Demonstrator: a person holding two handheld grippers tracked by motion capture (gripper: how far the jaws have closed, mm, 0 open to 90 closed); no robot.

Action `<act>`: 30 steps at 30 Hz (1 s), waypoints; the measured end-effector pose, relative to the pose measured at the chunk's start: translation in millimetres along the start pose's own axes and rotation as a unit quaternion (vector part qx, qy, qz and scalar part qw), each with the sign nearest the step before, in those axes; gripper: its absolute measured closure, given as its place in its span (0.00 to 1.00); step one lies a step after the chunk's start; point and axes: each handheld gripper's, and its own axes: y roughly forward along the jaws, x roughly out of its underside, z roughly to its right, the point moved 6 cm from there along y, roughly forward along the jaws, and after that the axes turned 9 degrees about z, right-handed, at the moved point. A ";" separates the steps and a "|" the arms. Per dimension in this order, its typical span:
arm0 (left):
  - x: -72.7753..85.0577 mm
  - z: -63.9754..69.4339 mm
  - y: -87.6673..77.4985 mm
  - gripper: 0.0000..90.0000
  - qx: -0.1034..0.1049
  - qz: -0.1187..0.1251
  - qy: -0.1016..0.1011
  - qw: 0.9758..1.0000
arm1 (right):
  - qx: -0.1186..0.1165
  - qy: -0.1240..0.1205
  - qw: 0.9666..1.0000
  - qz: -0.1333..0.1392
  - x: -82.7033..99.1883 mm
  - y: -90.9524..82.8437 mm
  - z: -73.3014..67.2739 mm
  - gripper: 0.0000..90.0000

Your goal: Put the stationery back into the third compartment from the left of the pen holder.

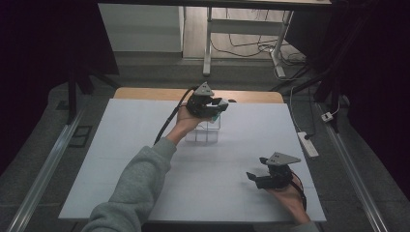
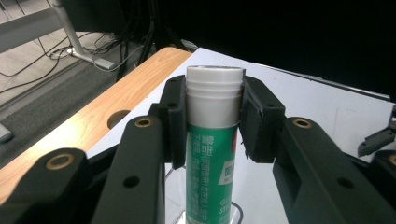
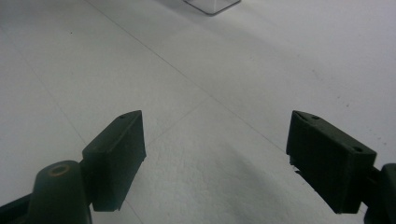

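The left gripper has a green tube with a white cap clamped between its jaws, held upright right over the clear plastic box at the far side of the white table. So the pickup's done, but the tube isn't down in the box yet. The right gripper just sits wide open and empty near the front edge.
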 end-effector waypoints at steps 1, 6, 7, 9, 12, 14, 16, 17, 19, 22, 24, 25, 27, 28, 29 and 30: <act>0.4 -0.4 0.8 0.72 -0.001 0.001 -0.002 1.000 | 0.000 0.000 1.000 0.000 0.0 0.0 0.1 0.21; 4.1 -2.3 3.9 0.71 0.002 -0.002 -0.006 1.000 | -0.001 0.000 1.000 -0.001 0.3 0.5 0.3 0.21; 5.3 -3.0 4.5 0.71 0.000 -0.005 -0.004 1.000 | -0.001 0.000 1.000 -0.001 0.4 0.6 0.3 0.21; 7.4 -4.6 5.3 0.71 -0.006 -0.008 -0.005 1.000 | 0.000 0.002 1.000 -0.001 0.6 0.9 0.3 0.21; 6.7 -7.4 3.1 0.52 -0.014 -0.006 -0.018 1.000 | -0.002 0.002 1.000 -0.004 1.0 0.7 0.5 0.21; 5.9 -8.0 -0.4 0.47 -0.010 -0.007 -0.021 1.000 | -0.001 0.003 1.000 -0.002 1.0 1.4 0.5 0.21; 5.8 -7.5 -3.7 0.45 -0.005 -0.011 -0.020 1.000 | -0.001 0.001 1.000 -0.004 1.3 1.7 0.5 0.21; 5.9 -6.8 -5.3 0.44 -0.004 -0.014 -0.017 1.000 | -0.001 0.001 1.000 -0.004 1.4 1.8 0.4 0.21; 6.3 -4.8 -8.1 0.44 0.001 -0.017 -0.012 1.000 | -0.001 0.000 1.000 -0.005 1.5 1.8 0.3 0.21; 7.3 -1.1 -12.6 0.44 0.008 -0.018 -0.007 1.000 | -0.001 -0.001 1.000 -0.005 1.6 1.9 0.2 0.21; 8.5 1.4 -16.9 0.44 0.009 -0.025 0.004 1.000 | -0.001 -0.001 1.000 -0.006 1.6 1.8 0.2 0.21; 9.1 2.2 -18.8 0.44 0.007 -0.028 0.007 1.000 | -0.001 -0.001 1.000 -0.005 1.5 1.8 0.1 0.21; 10.4 4.0 -24.9 0.44 0.008 -0.033 0.012 0.999 | 0.000 -0.001 1.000 -0.004 1.2 1.3 0.3 0.21; 11.0 5.0 -28.0 0.44 0.008 -0.033 0.011 0.999 | 0.001 0.000 1.000 -0.003 1.0 1.1 0.6 0.21; 11.8 5.6 -31.6 0.44 0.006 -0.034 0.011 0.999 | 0.001 0.000 1.000 -0.003 0.8 0.6 0.9 0.21; 12.8 6.4 -35.3 0.44 0.005 -0.036 0.014 0.999 | 0.002 0.000 1.000 0.000 0.4 0.4 1.0 0.21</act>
